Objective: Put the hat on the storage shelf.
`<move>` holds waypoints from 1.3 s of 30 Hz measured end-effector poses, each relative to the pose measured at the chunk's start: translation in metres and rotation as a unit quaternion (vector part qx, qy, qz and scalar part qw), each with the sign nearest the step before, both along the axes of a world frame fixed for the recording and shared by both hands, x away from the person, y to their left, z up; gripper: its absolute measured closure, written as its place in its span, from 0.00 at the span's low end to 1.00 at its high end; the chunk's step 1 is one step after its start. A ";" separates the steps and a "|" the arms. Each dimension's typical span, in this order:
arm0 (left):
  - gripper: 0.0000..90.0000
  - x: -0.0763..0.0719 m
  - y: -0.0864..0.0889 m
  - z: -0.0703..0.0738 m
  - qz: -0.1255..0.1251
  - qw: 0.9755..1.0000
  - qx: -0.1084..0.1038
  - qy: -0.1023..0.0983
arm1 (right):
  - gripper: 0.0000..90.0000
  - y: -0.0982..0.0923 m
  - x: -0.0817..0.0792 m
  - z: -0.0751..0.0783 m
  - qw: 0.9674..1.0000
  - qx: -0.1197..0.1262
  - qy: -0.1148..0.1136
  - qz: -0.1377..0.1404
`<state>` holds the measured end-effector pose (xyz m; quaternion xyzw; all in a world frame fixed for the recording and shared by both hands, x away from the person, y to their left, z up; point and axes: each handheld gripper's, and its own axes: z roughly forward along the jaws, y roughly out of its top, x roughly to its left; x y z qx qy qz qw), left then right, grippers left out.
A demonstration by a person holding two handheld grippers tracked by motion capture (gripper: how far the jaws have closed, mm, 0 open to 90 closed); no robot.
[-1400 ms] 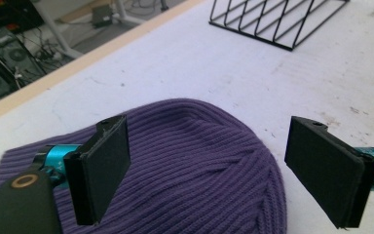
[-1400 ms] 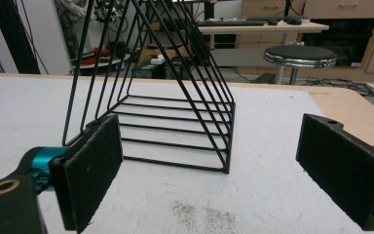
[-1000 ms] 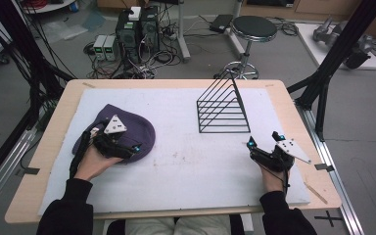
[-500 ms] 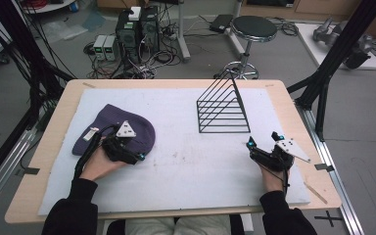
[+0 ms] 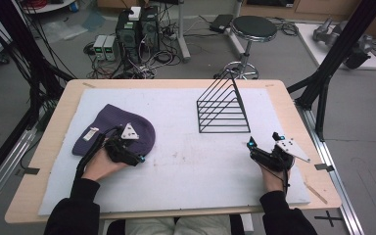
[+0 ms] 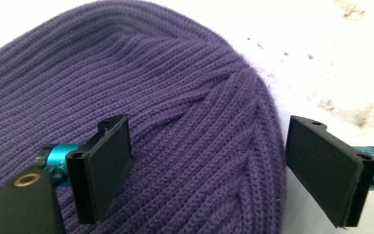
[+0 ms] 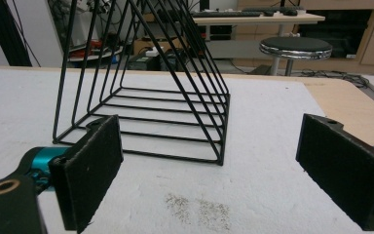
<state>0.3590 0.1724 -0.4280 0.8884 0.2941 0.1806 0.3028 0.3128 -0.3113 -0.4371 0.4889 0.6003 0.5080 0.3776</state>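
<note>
Grey floor [image 5: 39,54], round black stool [image 5: 251,28], computer towers [image 5: 136,27] — tangled cables, black frame posts [image 5: 340,46]

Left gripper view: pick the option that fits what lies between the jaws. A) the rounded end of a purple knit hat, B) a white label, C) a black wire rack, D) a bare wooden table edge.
A: the left gripper has its jaws spread open over the purple knit hat, whose rounded ribbed end lies between them on the white mat.

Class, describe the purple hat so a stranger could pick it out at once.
Start at the white mat on the table, then go to its left side. The hat lies flat there under the left gripper: soft purple ribbed knit, unlike the black wire rack.
</note>
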 end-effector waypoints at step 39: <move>0.86 0.006 0.012 0.000 0.026 1.000 -0.008 -0.017 | 0.10 0.000 0.000 0.000 1.000 0.010 -0.003 0.006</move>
